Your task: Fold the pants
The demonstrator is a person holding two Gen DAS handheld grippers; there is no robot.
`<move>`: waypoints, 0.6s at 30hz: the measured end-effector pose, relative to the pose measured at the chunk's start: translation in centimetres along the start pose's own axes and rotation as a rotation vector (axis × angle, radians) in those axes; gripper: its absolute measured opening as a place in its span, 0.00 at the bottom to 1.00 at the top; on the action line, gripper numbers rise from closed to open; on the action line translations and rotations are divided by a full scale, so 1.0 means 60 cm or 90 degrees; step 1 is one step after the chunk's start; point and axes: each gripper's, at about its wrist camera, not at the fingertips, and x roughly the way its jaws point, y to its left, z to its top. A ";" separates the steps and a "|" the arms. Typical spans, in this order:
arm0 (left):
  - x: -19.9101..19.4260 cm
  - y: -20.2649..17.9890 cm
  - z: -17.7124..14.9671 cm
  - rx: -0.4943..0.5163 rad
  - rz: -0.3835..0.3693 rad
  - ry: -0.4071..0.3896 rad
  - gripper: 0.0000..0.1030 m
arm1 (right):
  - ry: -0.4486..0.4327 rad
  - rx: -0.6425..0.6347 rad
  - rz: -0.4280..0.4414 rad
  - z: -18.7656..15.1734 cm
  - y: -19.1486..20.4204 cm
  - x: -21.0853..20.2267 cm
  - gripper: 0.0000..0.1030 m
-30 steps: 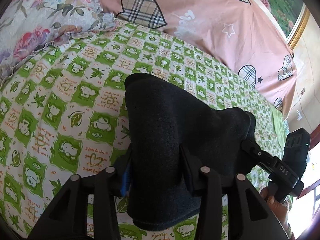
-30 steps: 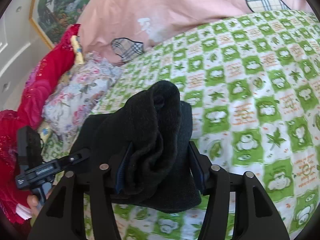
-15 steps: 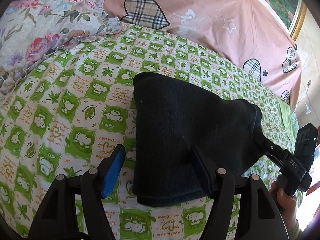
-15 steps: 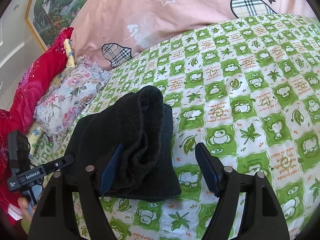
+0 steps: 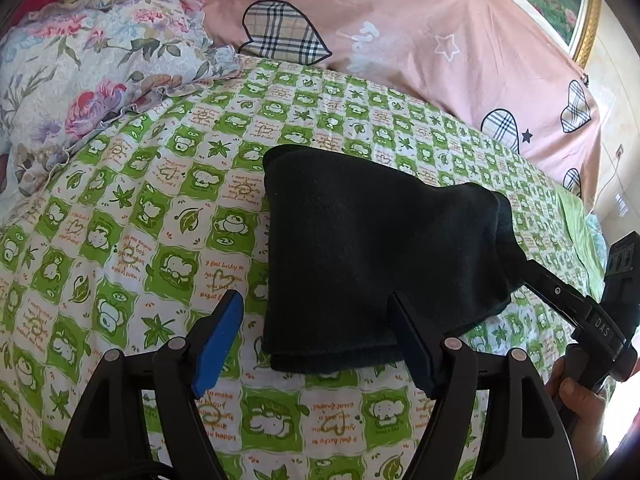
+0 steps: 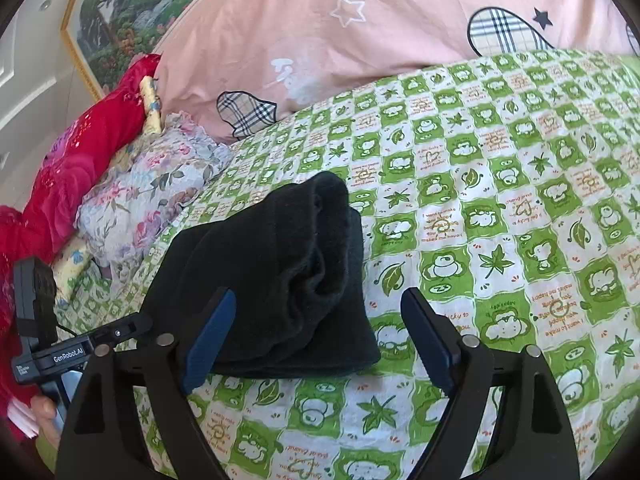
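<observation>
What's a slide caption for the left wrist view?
Open left gripper poised over the folded black fleece pants lying on the green-and-white checked bedsheet, floral pillow behind.

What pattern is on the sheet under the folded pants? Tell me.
Green-and-white checks with cartoon animals and leaves on the sheet, clearest in the right wrist view.

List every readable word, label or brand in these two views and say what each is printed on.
"GenRobot.AI": on the left gripper's body, seen from the right wrist.
"DAS": on the right gripper's body, seen from the left wrist.
"I feel lucky to": on the green checked bedsheet; its other phrases are partly legible only.
White lettering on the pink pillow: too blurred.
The black pants: none.
</observation>
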 end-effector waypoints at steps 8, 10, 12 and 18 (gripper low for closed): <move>-0.020 -0.008 -0.010 0.008 0.015 -0.015 0.78 | -0.012 -0.038 -0.006 -0.015 0.029 -0.018 0.87; -0.024 -0.011 -0.015 0.012 0.029 -0.017 0.78 | -0.016 -0.050 -0.007 -0.019 0.037 -0.021 0.88; -0.028 -0.014 -0.020 0.018 0.039 -0.021 0.78 | -0.021 -0.062 -0.005 -0.024 0.046 -0.024 0.90; -0.042 -0.024 -0.037 0.042 0.069 -0.037 0.79 | -0.031 -0.119 -0.004 -0.044 0.082 -0.028 0.95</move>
